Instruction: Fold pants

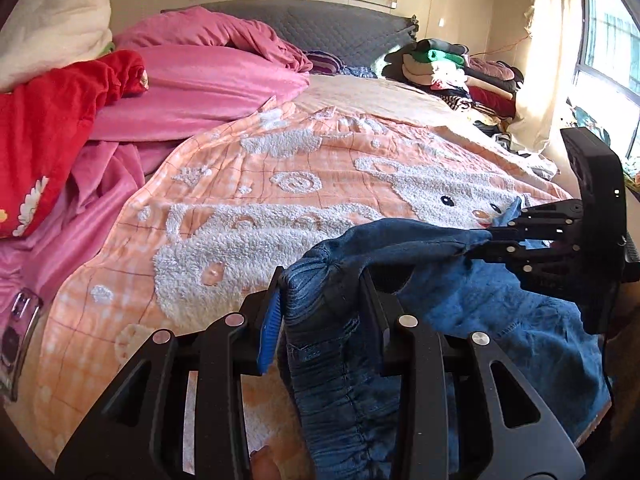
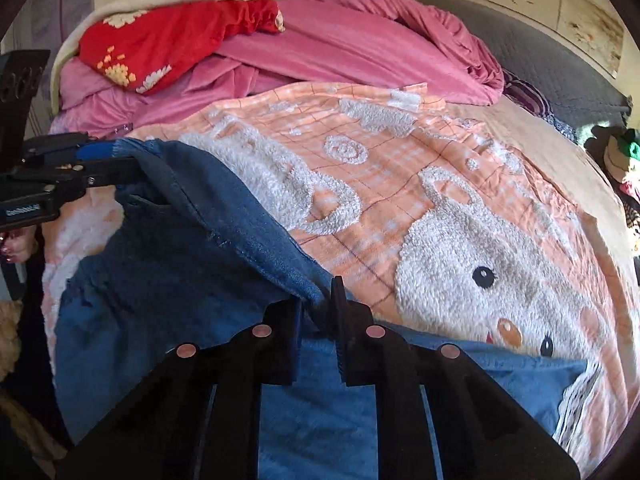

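Claws (image 1: 320, 312) (image 2: 318, 312) level, both pinching lifted pants (image 1: 500, 312).

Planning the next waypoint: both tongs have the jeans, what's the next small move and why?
Probably carry both tongs forward over the blanket together and lay the held edge down flat. The left tongs clamp the gathered waistband and the right tongs pinch the same edge of the jeans, which hangs lifted and slack between them while the rest lies on the bed.

Dark blue denim pants (image 1: 500, 312), lighter inside. Peach checked blanket (image 1: 224, 184) with a fluffy white rabbit pattern. Pink quilt (image 1: 208, 84), red flowered cloth (image 1: 48, 128). Black hand-held gripper (image 1: 320, 320), one blue pad (image 1: 269, 332).
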Available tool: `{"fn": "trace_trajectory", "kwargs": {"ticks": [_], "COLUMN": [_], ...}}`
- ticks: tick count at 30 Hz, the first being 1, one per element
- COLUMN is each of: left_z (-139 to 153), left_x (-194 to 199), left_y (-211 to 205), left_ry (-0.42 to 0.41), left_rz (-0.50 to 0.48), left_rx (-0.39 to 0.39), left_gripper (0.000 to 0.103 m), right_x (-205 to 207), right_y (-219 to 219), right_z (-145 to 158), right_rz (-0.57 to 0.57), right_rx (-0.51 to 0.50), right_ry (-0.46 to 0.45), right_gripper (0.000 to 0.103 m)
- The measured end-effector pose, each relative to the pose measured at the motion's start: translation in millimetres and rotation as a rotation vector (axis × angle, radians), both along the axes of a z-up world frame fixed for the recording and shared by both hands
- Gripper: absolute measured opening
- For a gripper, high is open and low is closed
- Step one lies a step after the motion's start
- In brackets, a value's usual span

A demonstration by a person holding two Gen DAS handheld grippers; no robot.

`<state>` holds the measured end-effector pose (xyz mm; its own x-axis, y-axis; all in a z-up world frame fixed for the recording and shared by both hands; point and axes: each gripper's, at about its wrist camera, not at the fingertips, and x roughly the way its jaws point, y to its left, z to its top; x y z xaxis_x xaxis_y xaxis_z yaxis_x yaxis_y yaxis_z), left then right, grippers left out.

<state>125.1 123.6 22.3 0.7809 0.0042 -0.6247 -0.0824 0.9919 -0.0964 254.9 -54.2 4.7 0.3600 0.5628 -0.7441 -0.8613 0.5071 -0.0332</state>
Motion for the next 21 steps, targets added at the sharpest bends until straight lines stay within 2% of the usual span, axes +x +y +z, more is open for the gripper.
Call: {"fn": "trace_trajectory", "kwargs": {"ticks": [4, 10, 16, 21], "left_z": [7, 11, 1, -9], "left_x": [-18, -56, -89, -108], "left_y": [-10, -22, -24, -27], "left_ry": [-0.026, -0.039, -0.008, 0.040], "left_rz": [-0.012, -0.028, -0.051, -0.080], "left_rx": [-0.012, -0.025, -0.101, -0.083], "left_gripper": [0.027, 0.027, 0.027, 0.027], "right_x": [-37, -94, -146, -178], "right_y": [-29, -57, -69, -71], "right_z": [16, 28, 18, 5], "right_rz": [-0.037, -0.045, -0.049, -0.045], "right_rx": [0.091, 0.167, 0.168, 0.150], "right_ry": [0.014, 0.039, 0.080, 0.107], "right_gripper": [0.012, 0.012, 0.012, 0.013]}}
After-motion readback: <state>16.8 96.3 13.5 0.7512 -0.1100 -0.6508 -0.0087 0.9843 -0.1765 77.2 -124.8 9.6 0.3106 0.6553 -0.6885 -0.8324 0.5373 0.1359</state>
